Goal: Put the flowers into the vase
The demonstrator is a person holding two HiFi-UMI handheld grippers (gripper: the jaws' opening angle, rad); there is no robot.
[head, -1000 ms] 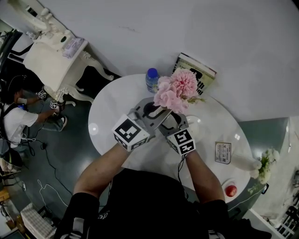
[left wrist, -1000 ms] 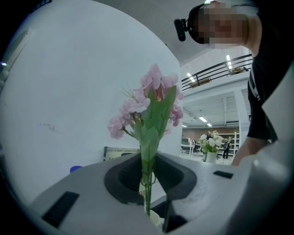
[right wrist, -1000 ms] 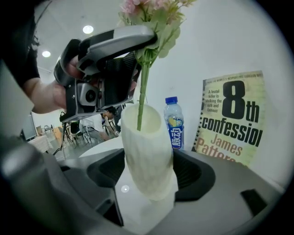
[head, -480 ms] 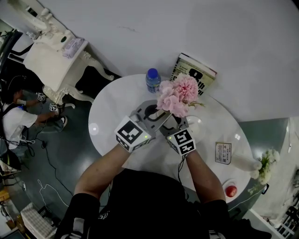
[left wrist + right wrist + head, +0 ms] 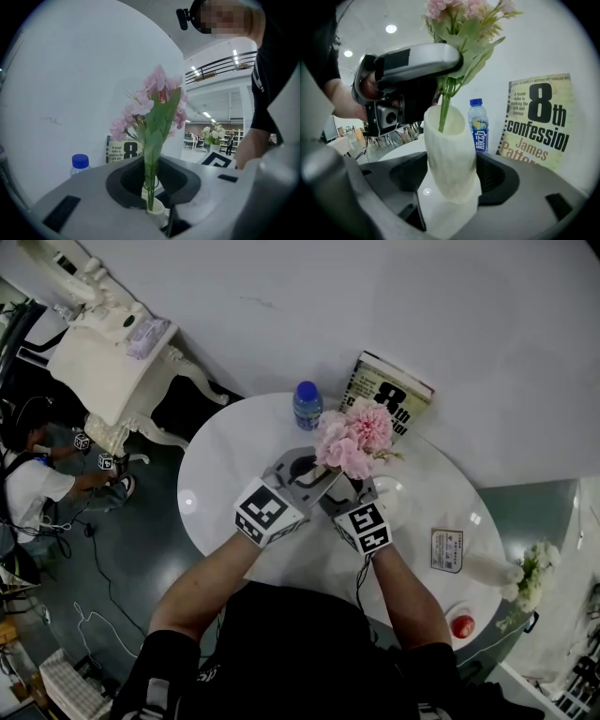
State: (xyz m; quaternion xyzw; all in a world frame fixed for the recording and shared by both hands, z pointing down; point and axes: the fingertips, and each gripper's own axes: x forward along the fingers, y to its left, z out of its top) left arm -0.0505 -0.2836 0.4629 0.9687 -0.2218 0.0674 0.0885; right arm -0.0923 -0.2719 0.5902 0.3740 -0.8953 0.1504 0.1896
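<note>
Round white table [image 5: 225,474], blue-capped water bottle [image 5: 306,401] beyond grippers. Left gripper [image 5: 151,187]: clamped on pink artificial flowers [image 5: 155,89], stem tips inside cream ribbed vase [image 5: 450,150] below. Right gripper [image 5: 452,182]: clamped around vase. Remaining: full seating, release.

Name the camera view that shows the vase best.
Right gripper view: the vase fills the centre, open mouth and body clear, a stem of the flowers inside it. The left gripper view shows only its rim; in the head view the flowers hide it.
</note>
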